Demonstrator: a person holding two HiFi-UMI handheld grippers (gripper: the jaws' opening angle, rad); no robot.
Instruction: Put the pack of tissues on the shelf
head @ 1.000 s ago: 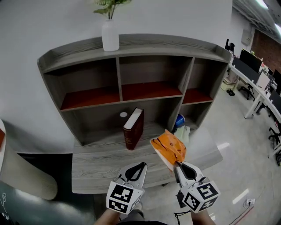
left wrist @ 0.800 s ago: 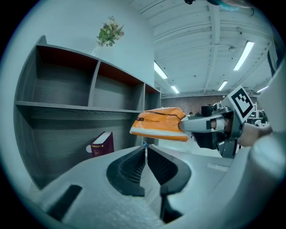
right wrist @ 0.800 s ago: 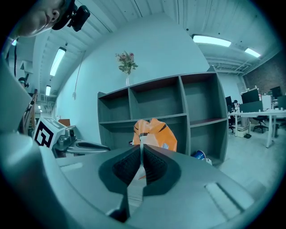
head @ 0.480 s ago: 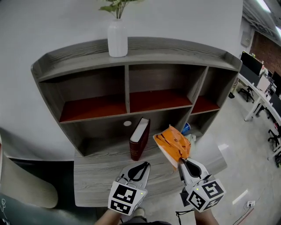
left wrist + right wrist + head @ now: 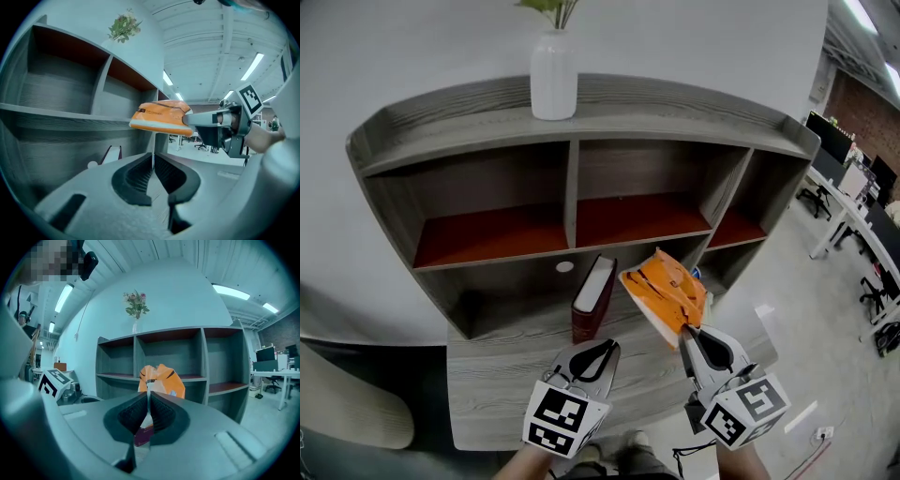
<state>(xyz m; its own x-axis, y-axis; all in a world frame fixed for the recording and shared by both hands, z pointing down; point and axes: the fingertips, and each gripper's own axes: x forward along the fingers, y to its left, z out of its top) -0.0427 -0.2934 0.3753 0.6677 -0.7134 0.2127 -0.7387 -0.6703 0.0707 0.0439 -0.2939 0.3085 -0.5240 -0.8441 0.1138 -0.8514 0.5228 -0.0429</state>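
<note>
A grey wooden shelf with red-brown inner boards stands ahead of the left gripper and its jaws. On its lowest, widest board a dark red book stands upright just beyond those jaws, with a small white round thing past it. A white vase stands on the top board, high above the jaws.

One shelf, one white vase, one book, one tissue pack, two claws: left claw, right claw.
</note>
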